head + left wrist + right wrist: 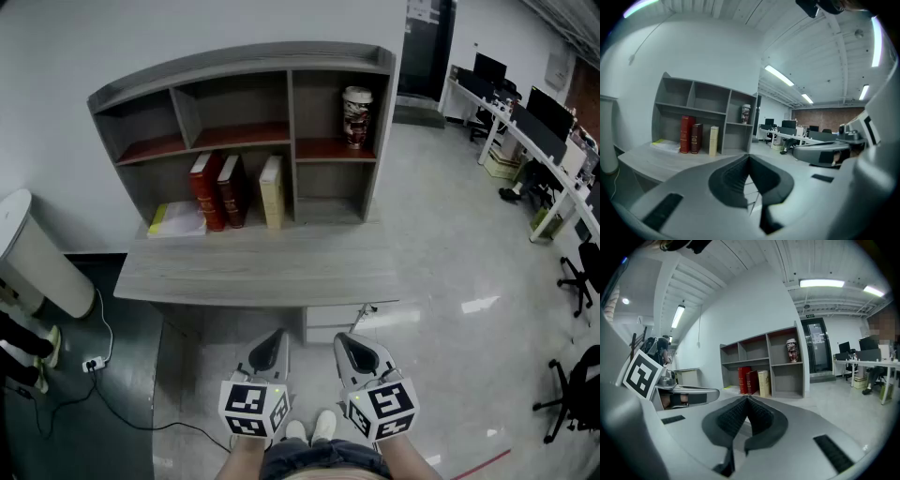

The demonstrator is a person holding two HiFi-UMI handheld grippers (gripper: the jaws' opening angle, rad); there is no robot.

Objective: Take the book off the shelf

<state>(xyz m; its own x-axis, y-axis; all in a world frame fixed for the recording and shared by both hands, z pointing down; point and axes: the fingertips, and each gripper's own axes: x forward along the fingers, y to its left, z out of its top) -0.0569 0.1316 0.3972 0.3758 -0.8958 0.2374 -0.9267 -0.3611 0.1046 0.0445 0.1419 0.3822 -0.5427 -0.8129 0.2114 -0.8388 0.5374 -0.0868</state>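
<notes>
Three books stand upright in the lower middle bay of the grey shelf unit (pixel 380 141): a red book (pixel 204 189), a dark red book (pixel 232 190) and a cream book (pixel 272 191). The same red book (pixel 686 134) and cream book (pixel 764 383) show far off in the gripper views. My left gripper (pixel 277 336) and right gripper (pixel 343 339) hang side by side below the desk's front edge, well short of the books. Both are shut with nothing between the jaws.
The shelf unit stands on a grey desk (pixel 253 272). A yellow-and-white stack of papers (pixel 176 220) lies left of the books, and a patterned can (pixel 356 117) sits in the upper right bay. A white bin (pixel 37 255) stands at left; office desks and chairs (pixel 572 272) at right.
</notes>
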